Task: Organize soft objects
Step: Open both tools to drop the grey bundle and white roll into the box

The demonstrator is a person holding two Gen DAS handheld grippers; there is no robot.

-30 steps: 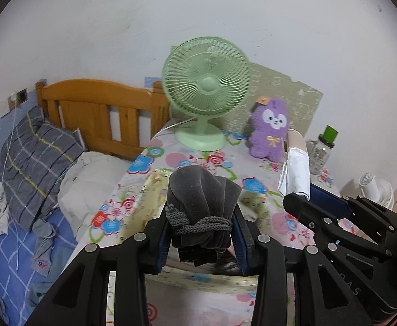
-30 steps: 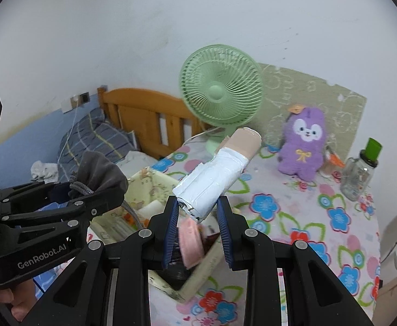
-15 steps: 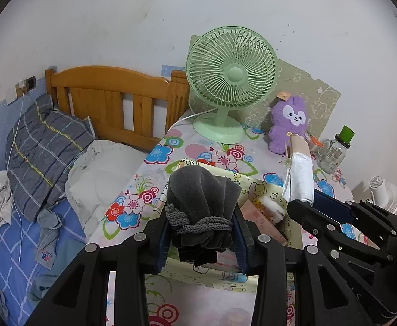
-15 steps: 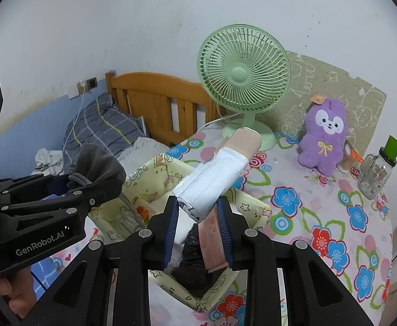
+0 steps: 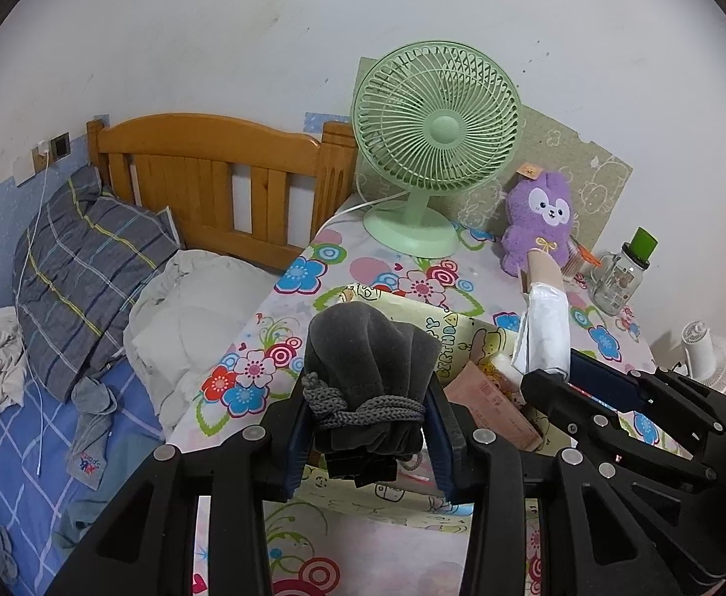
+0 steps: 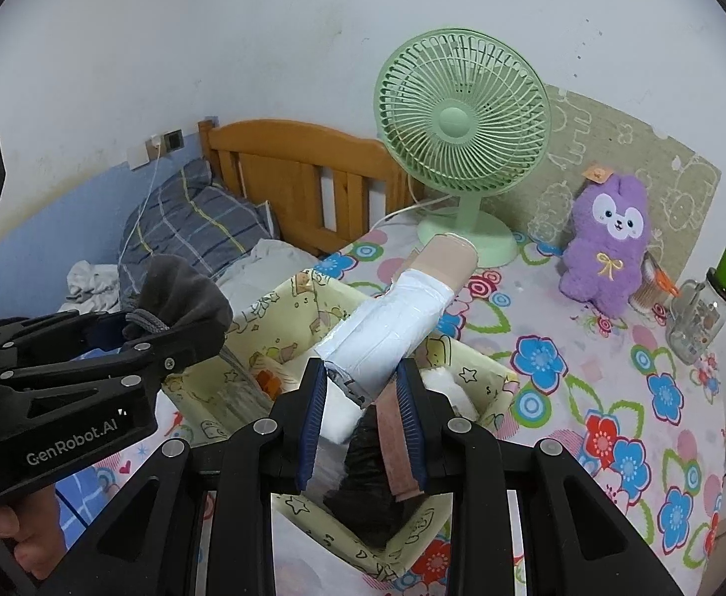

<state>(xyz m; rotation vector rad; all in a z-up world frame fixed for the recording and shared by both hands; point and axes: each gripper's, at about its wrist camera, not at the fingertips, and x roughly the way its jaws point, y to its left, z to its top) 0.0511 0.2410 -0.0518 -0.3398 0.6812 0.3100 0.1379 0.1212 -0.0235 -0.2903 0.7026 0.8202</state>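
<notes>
My left gripper (image 5: 370, 427) is shut on a dark grey drawstring pouch (image 5: 370, 362) and holds it above the near edge of a yellow patterned fabric bin (image 5: 442, 333). My right gripper (image 6: 363, 397) is shut on a white-wrapped roll with a beige end (image 6: 397, 318), held over the same bin (image 6: 283, 308). The bin holds a pink packet (image 6: 397, 437), something white and something black. The left gripper and pouch (image 6: 179, 293) also show at left in the right wrist view. A purple plush bunny (image 6: 606, 243) sits at the back of the table.
A green desk fan (image 5: 432, 149) stands at the back of the floral-covered table (image 6: 586, 382). A glass jar with a green lid (image 6: 705, 313) stands right of the plush. A wooden bed (image 5: 213, 184) with pillow and bedding lies to the left. A small white fan (image 5: 710, 357) is at far right.
Both grippers have pulled back and risen with their loads still held. The table, fan and bin look farther off, and more of the bin's contents show.
</notes>
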